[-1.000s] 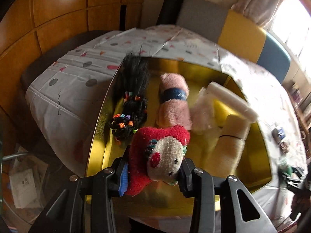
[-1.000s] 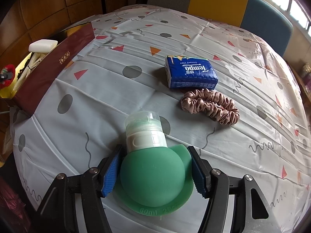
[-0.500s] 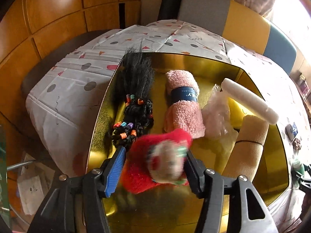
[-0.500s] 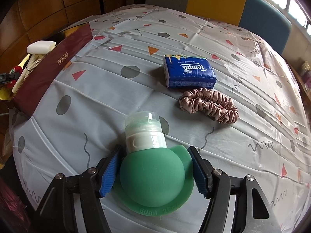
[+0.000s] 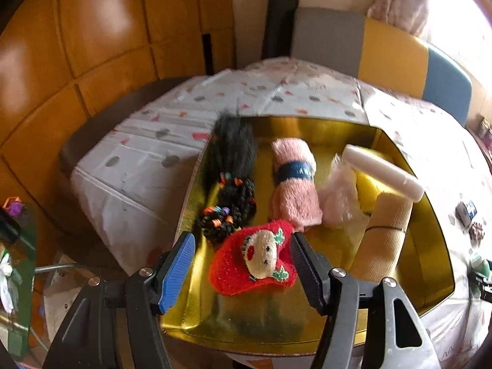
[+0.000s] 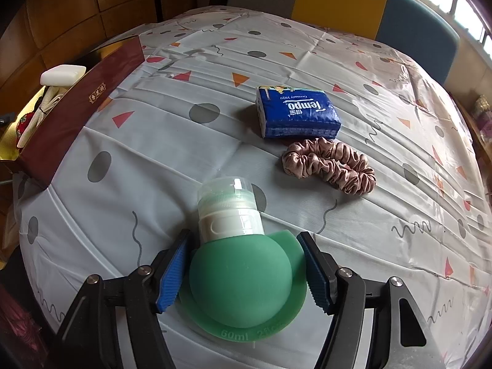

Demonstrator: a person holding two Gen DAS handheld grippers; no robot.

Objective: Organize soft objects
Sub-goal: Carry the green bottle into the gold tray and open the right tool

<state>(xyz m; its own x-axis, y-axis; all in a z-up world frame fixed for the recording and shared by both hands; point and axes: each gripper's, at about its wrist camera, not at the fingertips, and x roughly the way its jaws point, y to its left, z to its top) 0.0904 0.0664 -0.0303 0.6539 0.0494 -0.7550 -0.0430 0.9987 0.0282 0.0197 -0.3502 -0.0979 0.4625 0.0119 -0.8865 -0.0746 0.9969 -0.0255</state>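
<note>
In the left wrist view my left gripper (image 5: 243,255) is open above the near end of a gold-lined box (image 5: 276,323). A red knitted toy with a cream face (image 5: 255,258) lies loose on the box floor between the fingers. Behind it lie a black braided hairpiece (image 5: 230,184), a rolled pink towel (image 5: 295,184), a pale pink fluffy item (image 5: 338,193), a beige roll (image 5: 387,230) and a white tube (image 5: 384,169). In the right wrist view my right gripper (image 6: 246,270) is shut on a green silicone squeeze bottle (image 6: 240,276) held over the table.
A blue Tempo tissue pack (image 6: 295,113) and a pink satin scrunchie (image 6: 332,163) lie on the patterned tablecloth (image 6: 153,153). The box's dark red outer wall (image 6: 77,113) stands at the left. Chairs with yellow and blue backs (image 6: 369,9) stand behind the table.
My left gripper has opened and let go of the red knitted toy, which now lies on the box floor. The gripper has pulled back and up. The right gripper still holds the bottle.
</note>
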